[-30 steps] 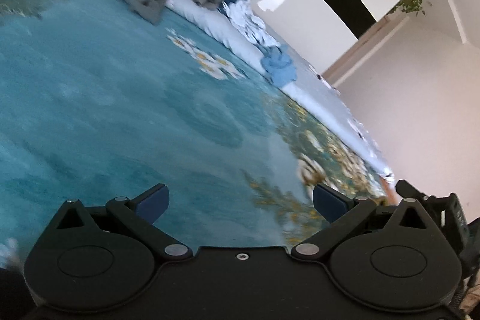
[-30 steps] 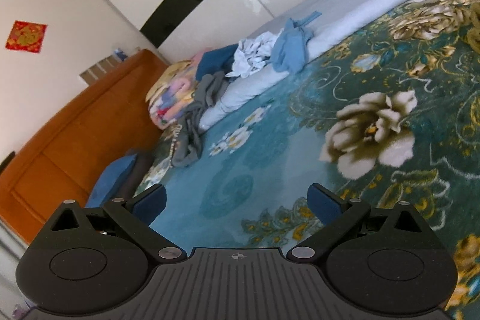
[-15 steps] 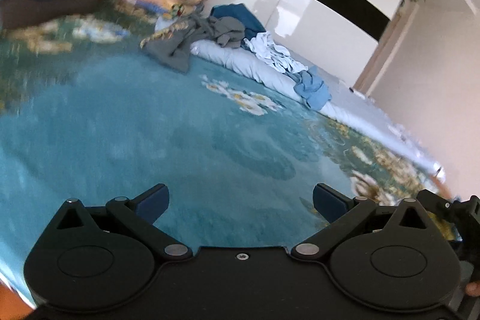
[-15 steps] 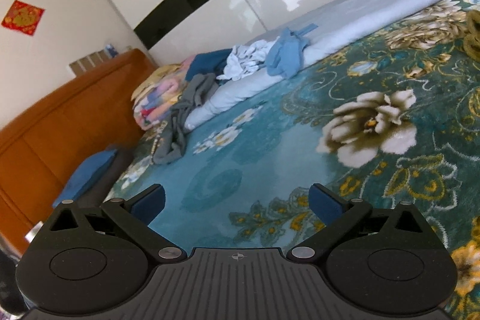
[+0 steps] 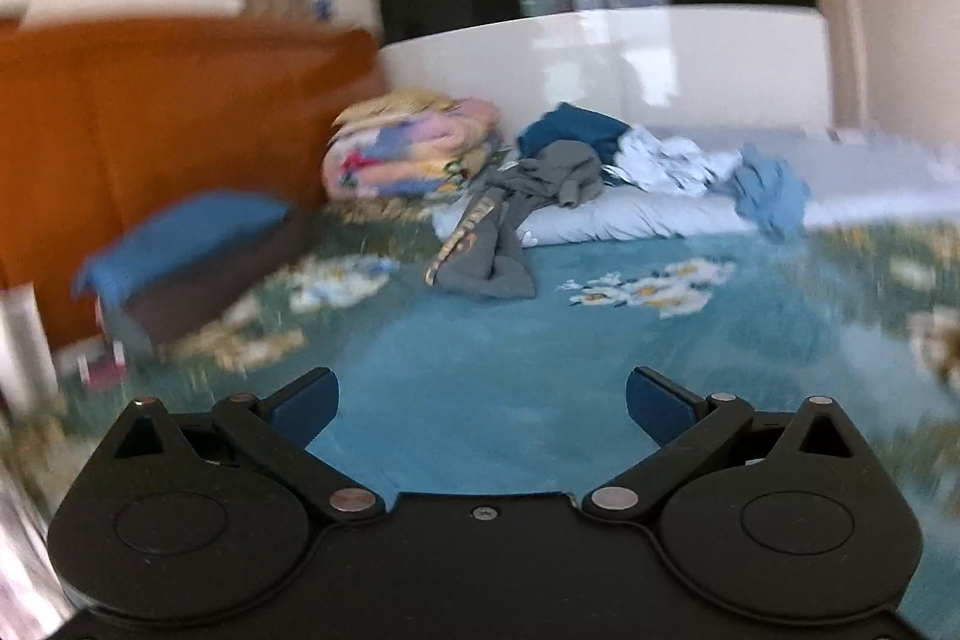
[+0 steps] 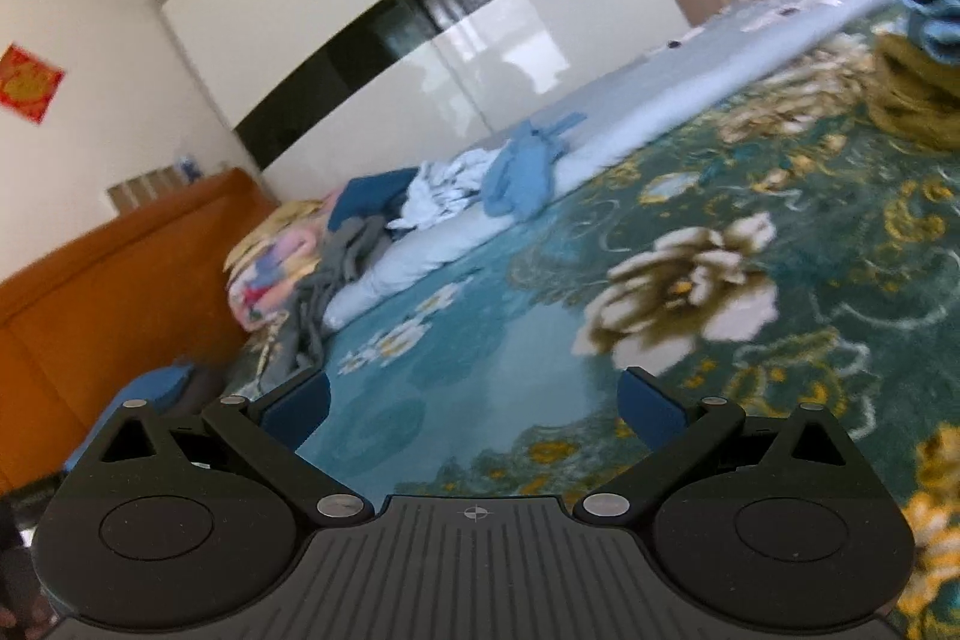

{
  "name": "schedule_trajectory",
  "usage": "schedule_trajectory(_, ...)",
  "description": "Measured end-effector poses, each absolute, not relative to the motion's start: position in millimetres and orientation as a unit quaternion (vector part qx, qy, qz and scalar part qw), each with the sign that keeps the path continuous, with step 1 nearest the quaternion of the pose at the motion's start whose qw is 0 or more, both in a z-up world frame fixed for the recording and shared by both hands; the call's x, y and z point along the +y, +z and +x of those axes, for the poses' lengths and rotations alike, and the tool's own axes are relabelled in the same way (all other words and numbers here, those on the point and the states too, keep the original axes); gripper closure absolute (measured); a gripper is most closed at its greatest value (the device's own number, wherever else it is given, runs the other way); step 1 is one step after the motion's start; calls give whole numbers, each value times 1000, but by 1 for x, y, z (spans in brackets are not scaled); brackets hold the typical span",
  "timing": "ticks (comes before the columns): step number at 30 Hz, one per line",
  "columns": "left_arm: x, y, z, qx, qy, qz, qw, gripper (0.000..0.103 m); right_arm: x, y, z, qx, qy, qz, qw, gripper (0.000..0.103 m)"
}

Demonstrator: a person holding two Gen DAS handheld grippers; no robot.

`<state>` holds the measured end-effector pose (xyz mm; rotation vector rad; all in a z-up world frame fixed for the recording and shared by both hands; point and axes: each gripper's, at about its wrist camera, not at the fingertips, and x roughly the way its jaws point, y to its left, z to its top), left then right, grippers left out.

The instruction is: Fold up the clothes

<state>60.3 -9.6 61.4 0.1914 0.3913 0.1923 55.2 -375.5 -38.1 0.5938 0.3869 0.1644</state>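
Observation:
Unfolded clothes lie at the far side of the bed: a grey garment [image 5: 510, 226], a dark blue one [image 5: 570, 127], a white crumpled one [image 5: 672, 163] and a light blue one [image 5: 771, 196]. They also show in the right wrist view: grey garment [image 6: 336, 280], white one [image 6: 444, 196], light blue one [image 6: 528, 166]. My left gripper [image 5: 480, 400] is open and empty, far from the clothes above the teal bedspread [image 5: 510, 370]. My right gripper [image 6: 474, 403] is open and empty over the bedspread [image 6: 780, 232].
A folded colourful quilt [image 5: 414, 148] sits by the orange wooden headboard [image 5: 150, 118]. A blue pillow on a dark one [image 5: 192, 238] lies at the left. A rolled pale duvet [image 5: 630, 217] runs along the far side. White wardrobe doors [image 5: 600, 58] stand behind. Blue and olive items [image 6: 918, 58] sit at right.
My left gripper has swung up and to the left, bringing the headboard, pillow and clothes pile into view. My right gripper has shifted slightly. Both stayed open.

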Motion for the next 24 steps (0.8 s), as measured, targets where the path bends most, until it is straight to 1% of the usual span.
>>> schedule_trajectory(4,3,75,52,190,97,160,964,2,-379,-41,55,182,82,308,930,0)
schedule_trajectory(11,35,94,41,207,133,201,948,1,-372,-44,61,187,99,307,928,0)
schedule_trajectory(16,24,84,40,220,121,234,939,1,-368,-44,59,184,106,317,924,0)
schedule_trajectory(18,13,79,40,225,104,218,944,1,-366,-45,57,185,109,317,924,0)
schedule_trajectory(20,5,73,44,222,90,173,955,1,-366,-44,55,184,111,312,926,0)
schedule_trajectory(24,-4,62,45,222,73,15,972,1,-372,-42,50,175,108,312,928,0)
